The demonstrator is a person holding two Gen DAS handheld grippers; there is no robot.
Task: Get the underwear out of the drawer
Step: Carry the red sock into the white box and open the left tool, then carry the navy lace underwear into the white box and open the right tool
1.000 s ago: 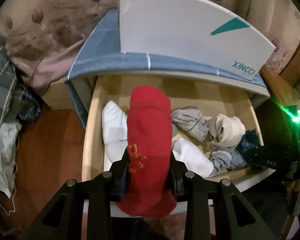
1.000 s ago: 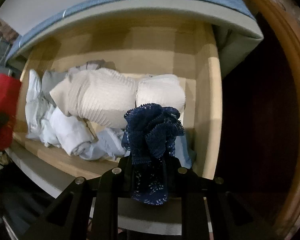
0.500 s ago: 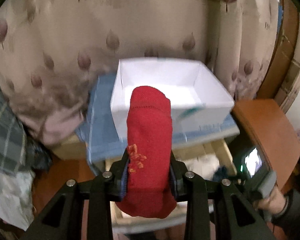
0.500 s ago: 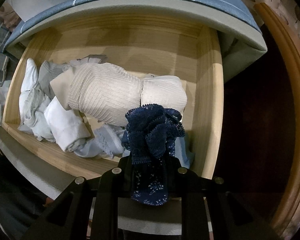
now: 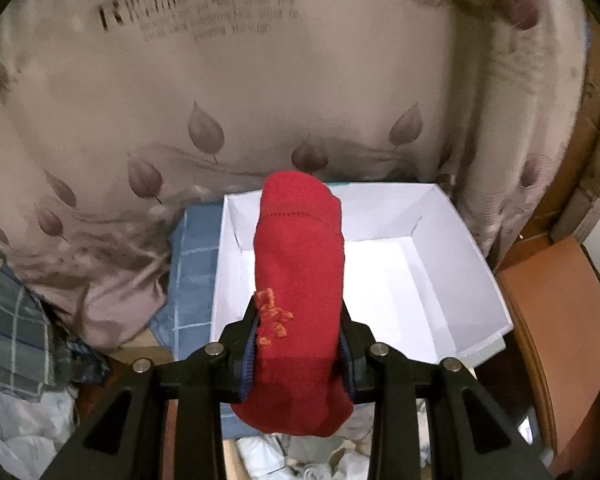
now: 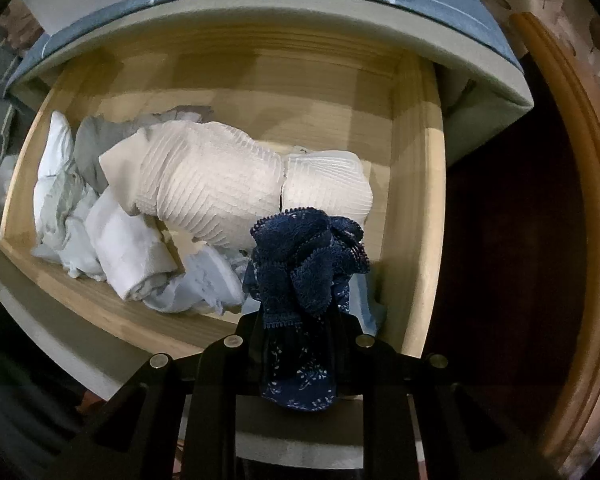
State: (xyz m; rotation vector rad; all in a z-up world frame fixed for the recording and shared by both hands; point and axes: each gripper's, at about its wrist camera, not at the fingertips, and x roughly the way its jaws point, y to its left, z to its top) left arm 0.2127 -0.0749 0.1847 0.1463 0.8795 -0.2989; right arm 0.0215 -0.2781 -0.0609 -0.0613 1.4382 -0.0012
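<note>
I have the navy lace underwear [image 6: 306,264] bunched between the fingers of my right hand-held gripper [image 6: 300,320], clamped on it just above the front right corner of the open wooden drawer [image 6: 416,200]. It looks light, soft and floppy, so a pinch on a thick fold should hold best; the lace trim could snag. More rolled pieces remain in the drawer: a cream ribbed roll [image 6: 220,188] and white rolls [image 6: 128,248]. My left hand-held gripper [image 5: 298,336] is clamped on a red knit garment [image 5: 300,280], held over the open white box [image 5: 400,272] that sits on a blue checked cloth [image 5: 192,264]. The curtain [image 5: 220,100] behind carries printed lines, too blurred to read.
</note>
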